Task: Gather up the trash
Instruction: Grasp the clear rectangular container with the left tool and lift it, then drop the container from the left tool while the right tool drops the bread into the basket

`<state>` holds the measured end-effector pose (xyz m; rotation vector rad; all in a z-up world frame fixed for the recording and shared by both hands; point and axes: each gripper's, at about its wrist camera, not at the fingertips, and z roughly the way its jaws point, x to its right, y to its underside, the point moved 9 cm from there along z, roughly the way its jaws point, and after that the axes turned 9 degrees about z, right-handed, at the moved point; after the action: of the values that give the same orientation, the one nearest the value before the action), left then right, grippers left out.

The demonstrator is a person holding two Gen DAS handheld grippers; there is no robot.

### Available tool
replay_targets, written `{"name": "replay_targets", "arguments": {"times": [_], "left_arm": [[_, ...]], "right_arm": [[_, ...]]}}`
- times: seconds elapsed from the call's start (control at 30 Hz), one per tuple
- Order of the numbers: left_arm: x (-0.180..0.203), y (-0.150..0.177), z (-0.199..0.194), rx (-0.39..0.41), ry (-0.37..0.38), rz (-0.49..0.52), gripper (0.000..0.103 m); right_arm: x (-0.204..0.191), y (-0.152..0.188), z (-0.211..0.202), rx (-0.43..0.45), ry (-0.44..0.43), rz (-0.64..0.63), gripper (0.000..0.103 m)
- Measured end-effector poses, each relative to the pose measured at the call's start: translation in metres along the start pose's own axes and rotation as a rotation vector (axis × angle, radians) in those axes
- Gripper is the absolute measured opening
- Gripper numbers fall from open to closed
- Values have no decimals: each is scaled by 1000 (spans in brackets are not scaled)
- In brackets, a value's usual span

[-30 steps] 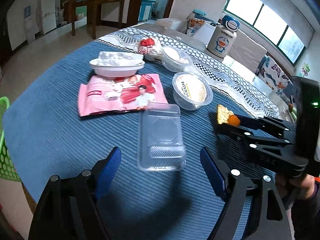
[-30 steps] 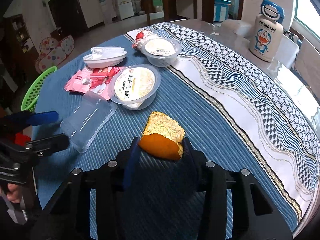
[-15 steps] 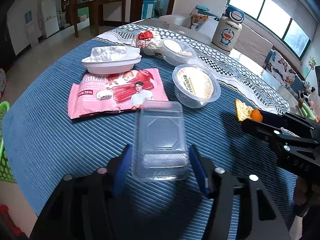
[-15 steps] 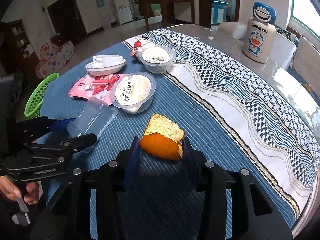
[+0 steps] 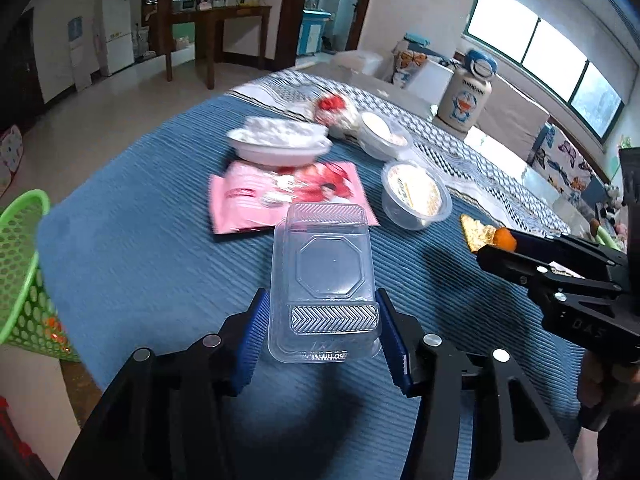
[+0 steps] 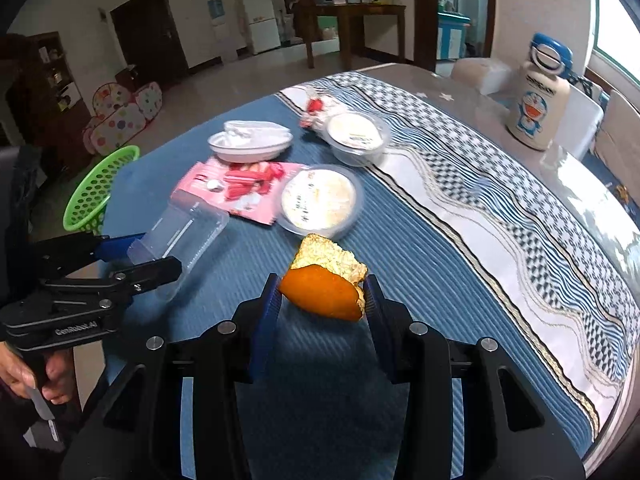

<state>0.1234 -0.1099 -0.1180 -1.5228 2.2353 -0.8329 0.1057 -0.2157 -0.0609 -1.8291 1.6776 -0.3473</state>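
**Inspector:** State of the tongs at time of inspection?

**Assessor:** The left tongs (image 5: 322, 328) were clamped about half-wide on the near end of a clear plastic container (image 5: 322, 276), blue pads against both side walls, the box raised off the desk (image 5: 132, 264). The right tongs (image 6: 322, 306) were closed tight on a piece of orange peel (image 6: 324, 280), also lifted clear.

**Inspector:** Why held that way?

**Assessor:** In my judgement, one item per hand to clear two pieces in a single trip. The green basket (image 5: 20, 264) stood off the desk's edge at nine o'clock from the left tongs, the likely destination.

**Inspector:** What remained?

**Assessor:** At twelve o'clock beyond the container lay a pink snack wrapper (image 5: 280, 196); at one o'clock a lidded round tub (image 5: 416, 196). Farther out were a white dish (image 5: 280, 146), a second tub (image 5: 384, 134) and a red-and-white wrapper (image 5: 334, 110).

**Inspector:** Surface and room?

**Assessor:** A ribbed blue cloth with a patterned border covered the desk; a cartoon bottle (image 6: 536, 92) stood at the far edge. Tiled floor, a wooden side table and a refrigerator lay behind; windows at two o'clock.
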Motion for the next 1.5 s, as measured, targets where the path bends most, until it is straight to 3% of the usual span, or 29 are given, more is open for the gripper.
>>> {"name": "replay_targets", "arguments": {"times": [0.27,0.57,0.87,1.17,1.43,1.5], "left_arm": [[-57,4,-42,57,-80,-68,51],[-169,18,-84,86,-237,-190,51],[-296,53,-96,26,-397,-330,51],[-377,84,-87,-33,-437,-437,52],[-402,103,-73,-55,-419,-499,52],[-407,107,-71,-58,-415,-510,57]], "right_arm": [[-56,-12,11,0,-61,-55,42],[-136,-26,30,-10,-154,-134,42],[-223,-43,59,-39,-244,-205,42],[-319,-59,97,-81,-334,-267,42],[-387,-64,144,-153,-386,-278,42],[-396,-66,154,-174,-396,-268,42]]}}
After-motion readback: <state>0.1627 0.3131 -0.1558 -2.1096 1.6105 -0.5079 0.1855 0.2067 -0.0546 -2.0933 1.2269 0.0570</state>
